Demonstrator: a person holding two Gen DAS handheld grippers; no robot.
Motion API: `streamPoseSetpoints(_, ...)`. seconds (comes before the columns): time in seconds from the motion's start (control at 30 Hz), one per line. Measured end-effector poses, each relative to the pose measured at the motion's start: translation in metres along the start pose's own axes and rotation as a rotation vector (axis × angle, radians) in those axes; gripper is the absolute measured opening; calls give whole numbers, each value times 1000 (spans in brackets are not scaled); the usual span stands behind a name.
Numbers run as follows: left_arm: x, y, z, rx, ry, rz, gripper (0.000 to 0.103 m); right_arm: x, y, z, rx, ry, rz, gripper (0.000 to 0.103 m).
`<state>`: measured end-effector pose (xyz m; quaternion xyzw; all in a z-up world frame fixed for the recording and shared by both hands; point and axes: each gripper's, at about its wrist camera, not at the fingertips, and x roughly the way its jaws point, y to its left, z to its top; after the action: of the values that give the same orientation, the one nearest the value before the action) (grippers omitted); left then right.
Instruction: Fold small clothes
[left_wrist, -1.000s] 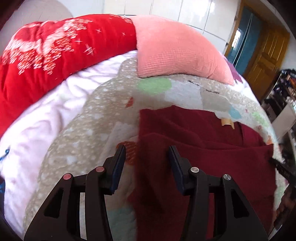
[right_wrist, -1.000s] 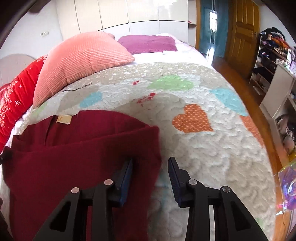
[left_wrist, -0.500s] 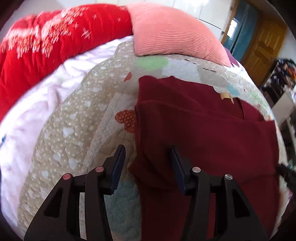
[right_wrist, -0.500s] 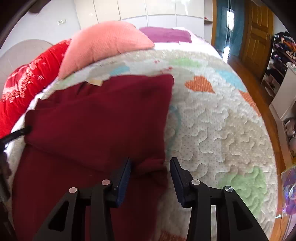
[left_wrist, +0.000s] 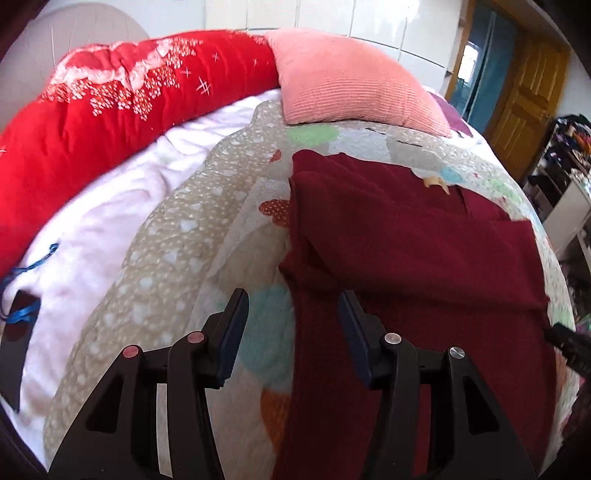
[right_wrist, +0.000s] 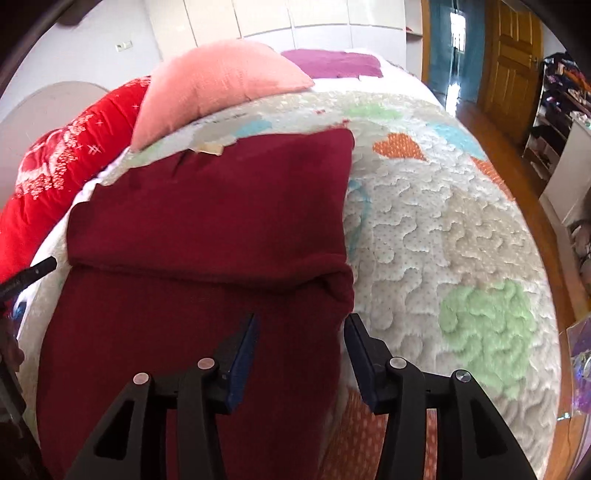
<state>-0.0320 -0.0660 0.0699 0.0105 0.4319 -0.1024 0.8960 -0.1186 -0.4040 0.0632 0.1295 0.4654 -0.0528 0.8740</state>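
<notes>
A dark red garment (left_wrist: 406, 229) lies on the quilted bedspread (left_wrist: 177, 258), one part folded over the rest, a tan label (left_wrist: 436, 182) at its far edge. My left gripper (left_wrist: 291, 306) hovers open over the garment's left edge, and cloth lies below the jaws without being pinched. In the right wrist view the same garment (right_wrist: 207, 214) shows its fold ridge just ahead of my right gripper (right_wrist: 301, 328). Its jaws are opening above the right edge, and the pads press on nothing.
A pink pillow (left_wrist: 343, 85) and a red blanket (left_wrist: 110, 110) line the far side of the bed. A white sheet (left_wrist: 110, 206) carries a blue cord (left_wrist: 22, 310). Bare bedspread (right_wrist: 461, 240) stretches right. A wooden door (right_wrist: 513, 55) and cluttered shelves (right_wrist: 561, 92) stand beyond.
Both grippers have drawn back toward the near end of the garment. The folded part now lies flat ahead of them. The right jaws stand wider, with no cloth bunched between them.
</notes>
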Motion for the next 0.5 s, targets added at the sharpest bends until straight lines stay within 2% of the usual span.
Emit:
streamPoseSetpoints(0.2,-19,-11,-28,48,-9,4,51,-25,7,-30,20,0,59,47)
streamPoseSetpoints(0.5,-35,-16,-47,50,4,-8,51,-41,8,-56,49,6,63,48)
